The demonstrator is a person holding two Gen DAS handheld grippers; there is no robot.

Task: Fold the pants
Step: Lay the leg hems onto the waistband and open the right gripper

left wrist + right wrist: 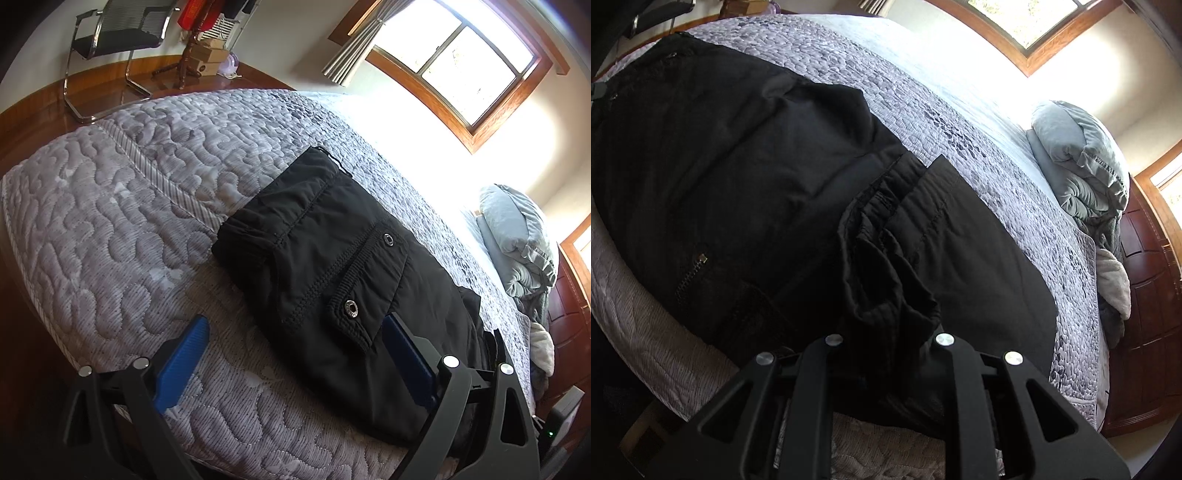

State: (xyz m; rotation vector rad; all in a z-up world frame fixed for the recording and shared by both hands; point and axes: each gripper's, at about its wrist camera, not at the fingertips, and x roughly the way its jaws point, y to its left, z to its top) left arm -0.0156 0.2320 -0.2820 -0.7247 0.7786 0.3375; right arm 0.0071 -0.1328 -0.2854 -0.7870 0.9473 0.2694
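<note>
Black pants [332, 258] lie folded on the quilted grey bed [110, 221], with snap buttons and a pocket flap facing up. My left gripper [295, 350] is open, its blue fingers [181, 362] spread above the near end of the pants, the right one over the fabric. In the right wrist view the pants [738, 166] fill the frame. My right gripper [886, 332] is shut on a bunched fold of the pants, and cloth hides its fingertips.
A crumpled grey duvet [524, 240] lies at the head of the bed, against a wooden headboard [1145, 277]. A chair [110, 40] and boxes [210, 55] stand on the wooden floor beyond the bed. A bright window [454, 62] is behind.
</note>
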